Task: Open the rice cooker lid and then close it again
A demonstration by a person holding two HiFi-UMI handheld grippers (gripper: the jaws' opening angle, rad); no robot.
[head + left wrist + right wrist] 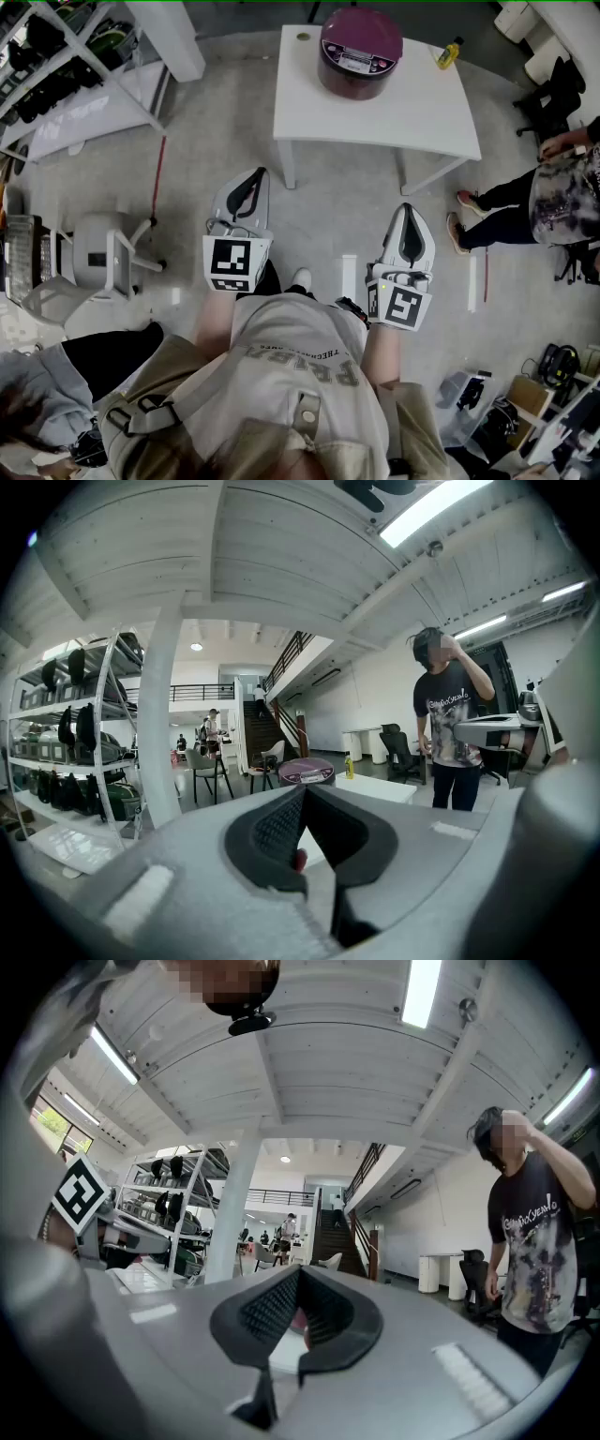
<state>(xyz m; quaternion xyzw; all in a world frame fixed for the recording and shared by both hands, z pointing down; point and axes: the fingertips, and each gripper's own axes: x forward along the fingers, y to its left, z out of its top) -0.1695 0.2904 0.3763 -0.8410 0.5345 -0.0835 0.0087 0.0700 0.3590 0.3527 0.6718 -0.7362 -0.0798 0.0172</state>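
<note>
Head view: left claw (253,180) and right claw (406,214) both closed together, empty, well apart from the shut rice cooker (360,52) on the desk (375,112).

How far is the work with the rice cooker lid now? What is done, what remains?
Done: nothing visibly; the rice cooker sits on the white table with its lid down. In hand: nothing; the left gripper and right gripper are well short of the table, jaws together and empty. Remaining, it seems: reach the cooker, open the lid, close it.
</note>
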